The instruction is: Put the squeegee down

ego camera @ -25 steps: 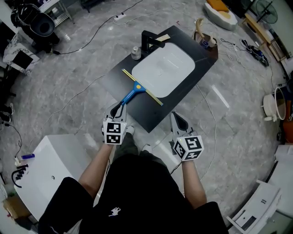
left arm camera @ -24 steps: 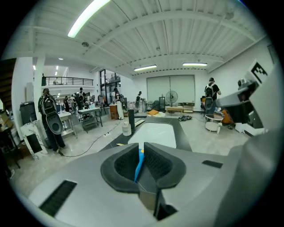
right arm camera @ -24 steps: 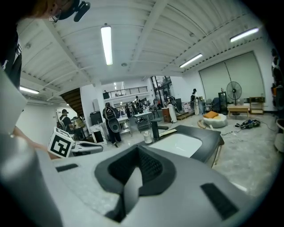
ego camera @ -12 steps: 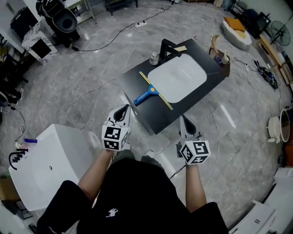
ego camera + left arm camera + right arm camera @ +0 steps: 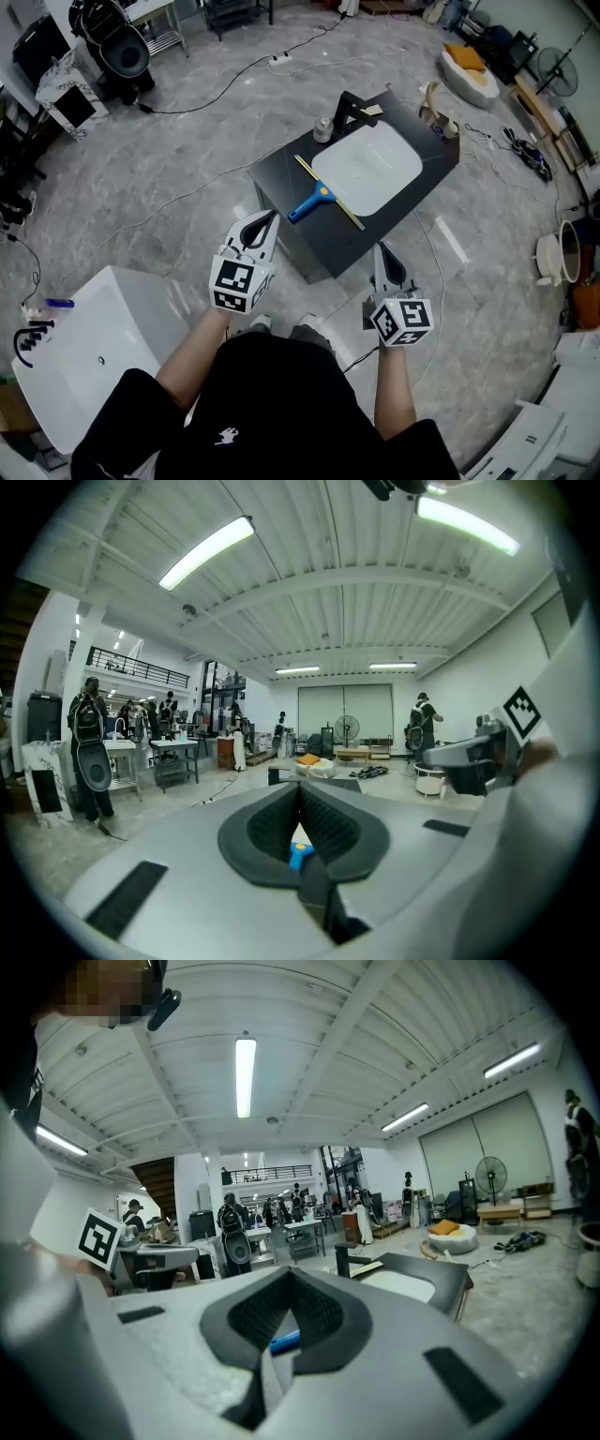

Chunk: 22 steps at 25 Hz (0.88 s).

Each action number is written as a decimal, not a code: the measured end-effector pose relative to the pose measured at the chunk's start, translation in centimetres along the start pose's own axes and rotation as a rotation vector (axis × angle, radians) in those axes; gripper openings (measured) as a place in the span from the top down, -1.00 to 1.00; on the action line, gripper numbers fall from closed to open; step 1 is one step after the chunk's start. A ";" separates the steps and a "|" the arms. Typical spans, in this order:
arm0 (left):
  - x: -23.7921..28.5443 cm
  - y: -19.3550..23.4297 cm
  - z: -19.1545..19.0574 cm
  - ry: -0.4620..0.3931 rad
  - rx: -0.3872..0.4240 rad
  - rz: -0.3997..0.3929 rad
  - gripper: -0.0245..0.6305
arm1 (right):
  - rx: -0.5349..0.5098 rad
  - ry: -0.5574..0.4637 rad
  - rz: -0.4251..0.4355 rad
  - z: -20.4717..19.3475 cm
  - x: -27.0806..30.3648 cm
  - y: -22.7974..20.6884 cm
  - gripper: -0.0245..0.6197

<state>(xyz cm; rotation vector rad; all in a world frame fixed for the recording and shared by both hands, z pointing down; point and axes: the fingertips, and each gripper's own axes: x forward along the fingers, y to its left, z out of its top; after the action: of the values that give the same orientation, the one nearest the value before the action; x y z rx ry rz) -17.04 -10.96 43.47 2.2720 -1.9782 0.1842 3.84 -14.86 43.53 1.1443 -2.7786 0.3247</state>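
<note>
Lying on blk counter point(image 5: 281, 180) by basin point(image 5: 375, 164): squeegee point(image 5: 319, 199)

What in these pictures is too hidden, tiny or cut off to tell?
1. The squeegee: in both gripper views, the jaws cover all but a blue sliver of it.
2. The small metal thing beside the faucet, head view: too small to name.

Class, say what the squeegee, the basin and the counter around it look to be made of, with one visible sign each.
Squeegee: probably moulded plastic, uniformly bright blue handle; the yellowish blade strip's material is unclear. Basin: likely glazed ceramic or resin, smooth plain white. Counter: flat matte black slab, maybe stone or laminate; can't tell.
</note>
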 end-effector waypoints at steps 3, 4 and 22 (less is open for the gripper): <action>-1.3 1.6 0.0 -0.011 0.004 -0.023 0.92 | -0.014 -0.018 -0.041 0.6 -0.6 2.3 0.92; -1.8 2.0 0.1 -0.015 0.010 -0.032 0.92 | -0.017 -0.025 -0.056 0.9 -0.8 3.0 0.92; -6.9 3.9 0.5 -0.068 0.053 -0.145 0.92 | -0.042 -0.057 -0.178 1.2 -4.3 10.2 0.92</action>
<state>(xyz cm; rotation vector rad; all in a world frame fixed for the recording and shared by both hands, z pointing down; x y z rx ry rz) -21.89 -4.82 41.81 2.4755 -1.8506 0.1489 -0.37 -5.16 40.03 1.3984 -2.6906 0.2174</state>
